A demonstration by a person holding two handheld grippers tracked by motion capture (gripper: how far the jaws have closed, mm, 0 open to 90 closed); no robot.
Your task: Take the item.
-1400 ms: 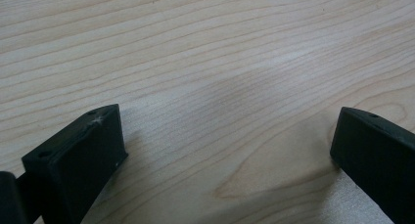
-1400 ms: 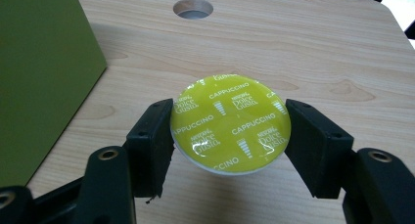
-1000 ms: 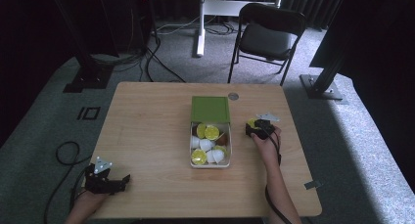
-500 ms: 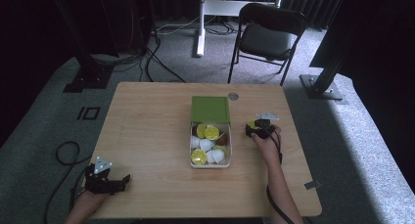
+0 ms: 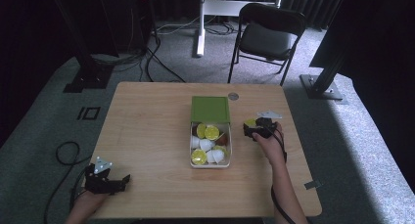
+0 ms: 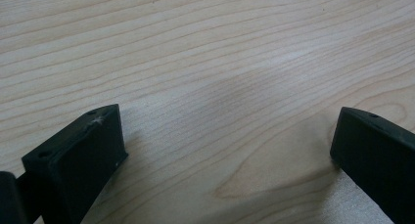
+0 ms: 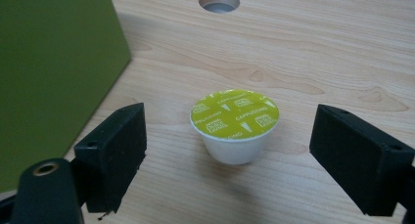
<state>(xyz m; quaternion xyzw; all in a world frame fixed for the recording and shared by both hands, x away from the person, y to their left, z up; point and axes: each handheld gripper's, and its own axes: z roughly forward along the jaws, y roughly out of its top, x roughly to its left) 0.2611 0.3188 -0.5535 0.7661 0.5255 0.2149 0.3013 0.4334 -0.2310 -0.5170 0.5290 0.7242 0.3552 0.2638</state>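
Observation:
A white coffee capsule with a yellow-green foil lid [image 7: 235, 123] stands upright on the wooden table [image 5: 147, 131], between the wide-apart jaws of my open right gripper [image 7: 225, 150]. In the high view the same capsule [image 5: 250, 122] lies just right of the white box [image 5: 209, 164], and the right gripper [image 5: 257, 128] sits beside it. The box holds several capsules, some yellow-lidded [image 5: 212, 132], some white. Its green lid [image 5: 210, 109] rests at its far end. My left gripper [image 5: 120, 181] rests open near the table's front left corner, with bare wood [image 6: 220, 87] between its jaws.
A round cable hole [image 7: 219, 0] is cut in the table beyond the capsule. The green lid [image 7: 49, 77] rises close on the left of the right gripper view. A black folding chair [image 5: 266, 35] and stand legs sit on the carpet behind the table.

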